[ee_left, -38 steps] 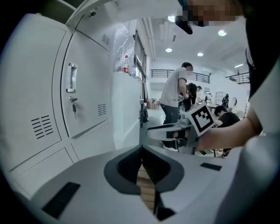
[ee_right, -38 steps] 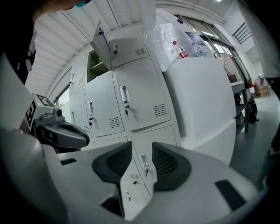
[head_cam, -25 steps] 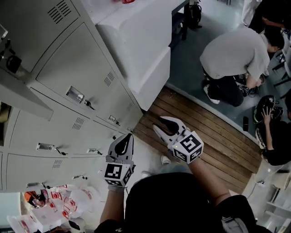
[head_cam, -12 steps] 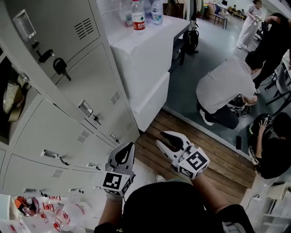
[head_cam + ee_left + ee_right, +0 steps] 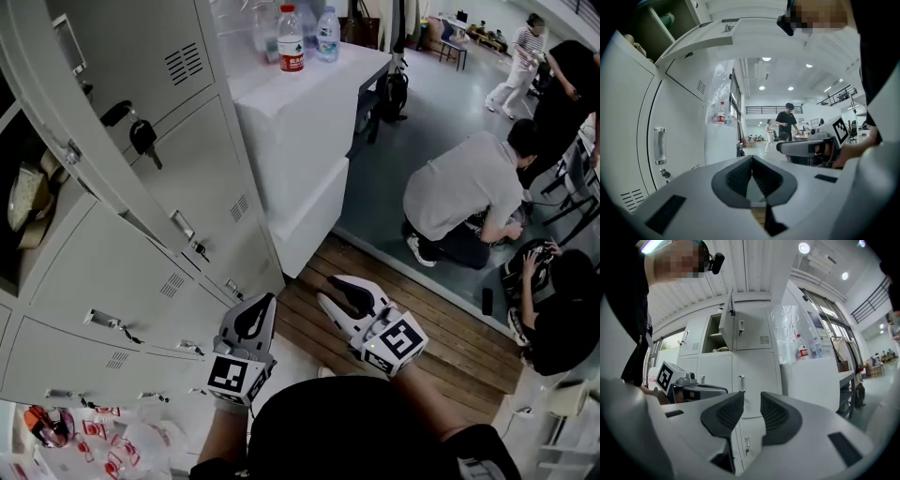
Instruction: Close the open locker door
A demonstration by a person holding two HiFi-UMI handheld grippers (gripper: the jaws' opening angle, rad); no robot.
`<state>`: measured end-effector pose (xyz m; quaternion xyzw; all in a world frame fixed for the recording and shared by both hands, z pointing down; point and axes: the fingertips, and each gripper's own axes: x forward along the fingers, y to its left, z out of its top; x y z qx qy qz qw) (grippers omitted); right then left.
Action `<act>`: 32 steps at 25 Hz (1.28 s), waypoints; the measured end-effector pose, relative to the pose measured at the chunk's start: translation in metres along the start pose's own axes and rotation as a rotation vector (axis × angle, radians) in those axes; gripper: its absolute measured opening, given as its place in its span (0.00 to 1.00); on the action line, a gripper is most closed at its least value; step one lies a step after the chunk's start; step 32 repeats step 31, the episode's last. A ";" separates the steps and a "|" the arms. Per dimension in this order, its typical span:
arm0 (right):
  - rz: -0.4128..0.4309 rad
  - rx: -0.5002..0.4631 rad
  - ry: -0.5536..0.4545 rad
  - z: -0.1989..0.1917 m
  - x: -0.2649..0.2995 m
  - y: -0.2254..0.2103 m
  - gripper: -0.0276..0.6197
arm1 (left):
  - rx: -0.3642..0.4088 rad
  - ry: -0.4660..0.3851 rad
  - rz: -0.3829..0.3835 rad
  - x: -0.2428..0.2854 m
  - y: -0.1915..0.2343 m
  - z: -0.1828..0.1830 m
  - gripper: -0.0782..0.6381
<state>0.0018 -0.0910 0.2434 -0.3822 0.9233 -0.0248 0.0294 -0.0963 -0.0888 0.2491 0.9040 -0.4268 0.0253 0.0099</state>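
Left gripper (image 5: 265,302) jaws pressed together, empty. Right gripper (image 5: 330,289) jaws slightly apart, just been narrowing, nothing between. Open grey metal locker door (image 5: 726,326) stands above and ahead of both, untouched. Best: lift higher, push its outer face squarely until it latches.

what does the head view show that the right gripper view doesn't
Head view only: a crouching person, the wooden floor strip, keys hanging from a locker lock. Right gripper view only: ceiling lights, and a look between the jaws of the right gripper, apart after closing slightly, nothing between them. Both: the open locker door, the left gripper, bottles on the white counter.
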 end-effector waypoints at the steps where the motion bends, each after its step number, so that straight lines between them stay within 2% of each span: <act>1: -0.003 -0.001 0.002 -0.001 0.000 0.000 0.23 | 0.003 -0.007 -0.004 0.001 0.000 0.003 0.14; 3: -0.007 -0.002 0.006 -0.003 0.000 0.000 0.23 | 0.007 -0.011 -0.009 0.001 0.000 0.005 0.14; 7: -0.016 -0.012 0.014 -0.005 0.000 -0.002 0.23 | 0.008 0.038 -0.007 -0.001 0.004 -0.007 0.14; 17: -0.028 -0.001 0.034 -0.017 0.003 -0.001 0.23 | 0.008 0.013 -0.015 0.002 0.005 -0.002 0.14; 23: -0.040 0.012 0.035 -0.021 0.003 -0.003 0.23 | -0.003 0.054 -0.001 0.000 0.011 -0.012 0.14; 32: -0.041 0.004 0.035 -0.024 0.004 -0.001 0.23 | -0.011 0.048 -0.003 0.004 0.012 -0.011 0.14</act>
